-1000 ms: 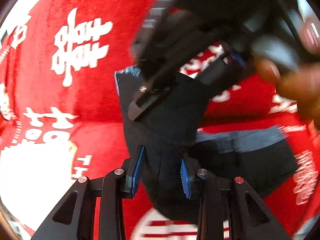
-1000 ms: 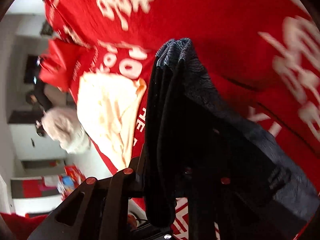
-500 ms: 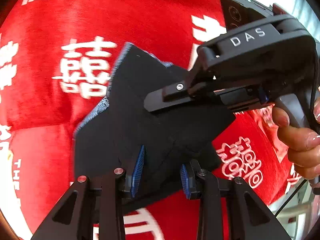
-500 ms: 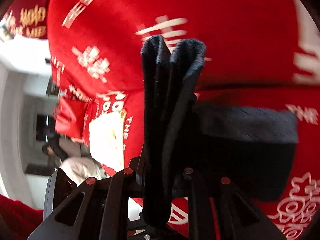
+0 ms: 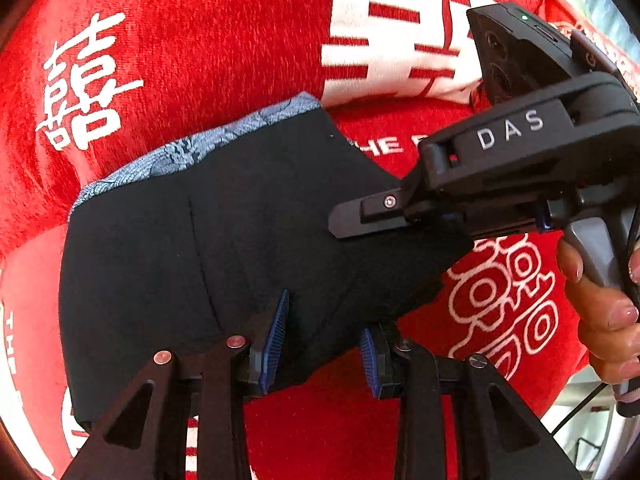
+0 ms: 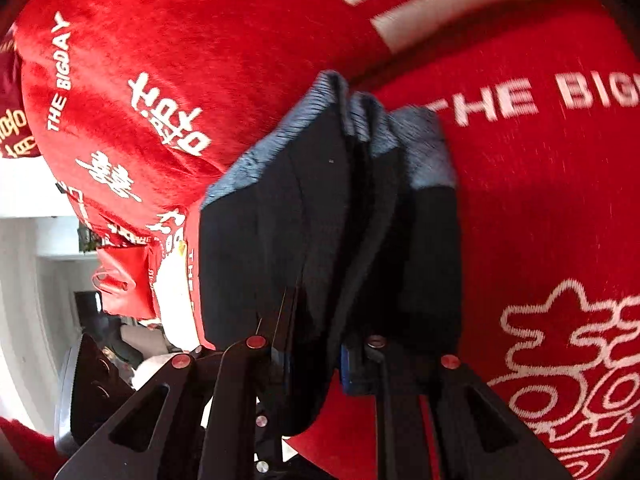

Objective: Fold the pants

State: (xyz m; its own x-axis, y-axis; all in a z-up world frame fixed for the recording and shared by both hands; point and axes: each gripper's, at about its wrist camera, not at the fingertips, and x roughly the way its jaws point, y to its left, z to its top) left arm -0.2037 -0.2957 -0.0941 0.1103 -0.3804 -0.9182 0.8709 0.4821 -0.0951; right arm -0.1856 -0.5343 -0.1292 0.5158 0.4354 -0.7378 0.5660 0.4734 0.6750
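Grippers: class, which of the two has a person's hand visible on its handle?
The right gripper, marked DAS: a hand grips its handle. The left gripper shows only its fingers, on the pants.

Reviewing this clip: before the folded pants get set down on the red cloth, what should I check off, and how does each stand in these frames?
1. Right gripper clamped on the pants: ok, fabric fills the gap.
2. Left gripper clamped: cannot tell; fabric lies between its pads with a gap showing.
3. Layers stacked together: ok, the blue-grey band edges line up in the right wrist view.
4. Grippers apart from each other: ok.
5. Red cloth below bare: ok where visible.
6. Pants off the cloth: cannot tell.
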